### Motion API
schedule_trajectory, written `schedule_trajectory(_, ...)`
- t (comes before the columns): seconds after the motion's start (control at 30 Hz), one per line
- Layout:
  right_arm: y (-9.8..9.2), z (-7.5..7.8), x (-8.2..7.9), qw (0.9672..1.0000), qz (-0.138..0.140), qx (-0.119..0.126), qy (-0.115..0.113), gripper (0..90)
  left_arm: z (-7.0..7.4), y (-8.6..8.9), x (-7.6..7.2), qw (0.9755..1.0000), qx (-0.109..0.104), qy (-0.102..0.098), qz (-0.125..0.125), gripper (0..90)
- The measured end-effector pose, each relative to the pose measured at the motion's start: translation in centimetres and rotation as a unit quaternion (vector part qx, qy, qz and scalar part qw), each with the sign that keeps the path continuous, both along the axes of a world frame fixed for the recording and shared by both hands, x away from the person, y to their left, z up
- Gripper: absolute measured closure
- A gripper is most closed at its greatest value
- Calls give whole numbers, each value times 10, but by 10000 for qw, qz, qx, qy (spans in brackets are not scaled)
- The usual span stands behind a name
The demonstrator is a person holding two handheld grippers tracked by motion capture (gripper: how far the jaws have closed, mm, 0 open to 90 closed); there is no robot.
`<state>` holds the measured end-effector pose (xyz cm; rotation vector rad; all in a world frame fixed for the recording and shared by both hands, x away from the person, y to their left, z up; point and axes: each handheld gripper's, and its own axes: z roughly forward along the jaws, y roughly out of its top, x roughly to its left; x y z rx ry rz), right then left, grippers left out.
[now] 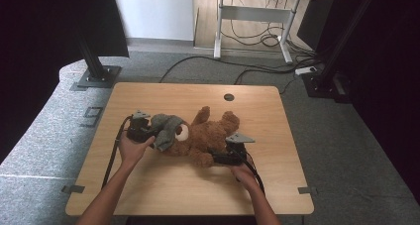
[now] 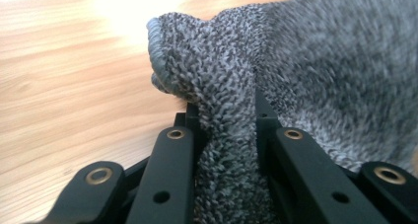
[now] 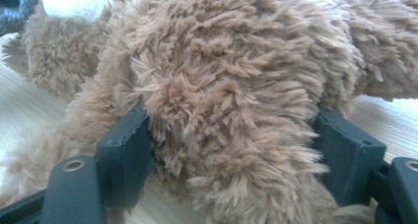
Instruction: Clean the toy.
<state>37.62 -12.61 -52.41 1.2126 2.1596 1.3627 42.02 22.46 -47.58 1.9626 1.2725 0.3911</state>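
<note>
Nearest the person, two grippers worked: the right gripper [image 1: 224, 157] pinched one brown teddy bear [image 1: 208, 136] by its body, jaws spread wide around the fur. Beyond, the bear lay lengthwise across the table [image 1: 148, 185], head leftward, where the left gripper [image 1: 148, 133] pinched one grey knit hat [image 2: 296, 71].
</note>
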Motion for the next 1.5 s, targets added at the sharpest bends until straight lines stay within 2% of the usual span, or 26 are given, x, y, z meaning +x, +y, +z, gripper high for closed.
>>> schedule_trajectory(0.07,0,0,0,10000,3,-6,1,240,-7,7,2,9999,31,145,77,766)
schedule_trajectory(0.17,-1,-1,-1,10000,19,-4,-3,240,-17,16,3,9994,-100,312,85,765)
schedule_trajectory(0.23,-1,-1,-1,10000,18,11,-10,240,-18,18,1,9994,-172,291,64,765)
schedule_trajectory(0.33,-1,-1,0,10000,3,29,-1,241,-11,17,-1,9996,-258,152,2,765)
schedule_trajectory(0.47,-2,-1,0,10000,-3,25,-11,240,5,14,-3,9980,-588,-77,-213,763)
schedule_trajectory(0.57,-2,-1,0,10000,-8,24,-16,240,16,8,-5,9945,-923,-232,-439,763)
schedule_trajectory(0.7,-2,-2,0,10000,-10,24,-22,240,26,-6,-8,9916,-1041,-382,-662,762)
schedule_trajectory(0.8,-2,-2,0,10000,-9,25,-27,240,31,-16,-9,9878,-1272,-393,-807,762)
schedule_trajectory(0.97,-1,-2,-1,10000,-22,22,-33,241,40,-33,-9,9831,-1433,-429,-1056,761)
schedule_trajectory(1.07,-1,-2,-1,10000,-24,22,-40,242,44,-42,-9,9786,-1612,-420,-1211,761)
schedule_trajectory(1.17,-1,-3,-1,10000,-18,8,-58,242,50,-55,-10,9753,-1647,-429,-1411,760)
schedule_trajectory(1.23,-1,-3,-1,10000,-16,-4,-68,242,52,-65,-10,9741,-1605,-455,-1527,760)
schedule_trajectory(1.37,-1,-3,-2,10000,4,-17,-72,243,51,-88,-6,9717,-1565,-386,-1727,758)
schedule_trajectory(1.43,-1,-3,-2,10000,6,-17,-71,243,49,-98,-4,9715,-1500,-340,-1804,758)
schedule_trajectory(1.5,-1,-3,-2,10000,11,-17,-72,243,46,-105,-2,9724,-1427,-297,-1822,756)
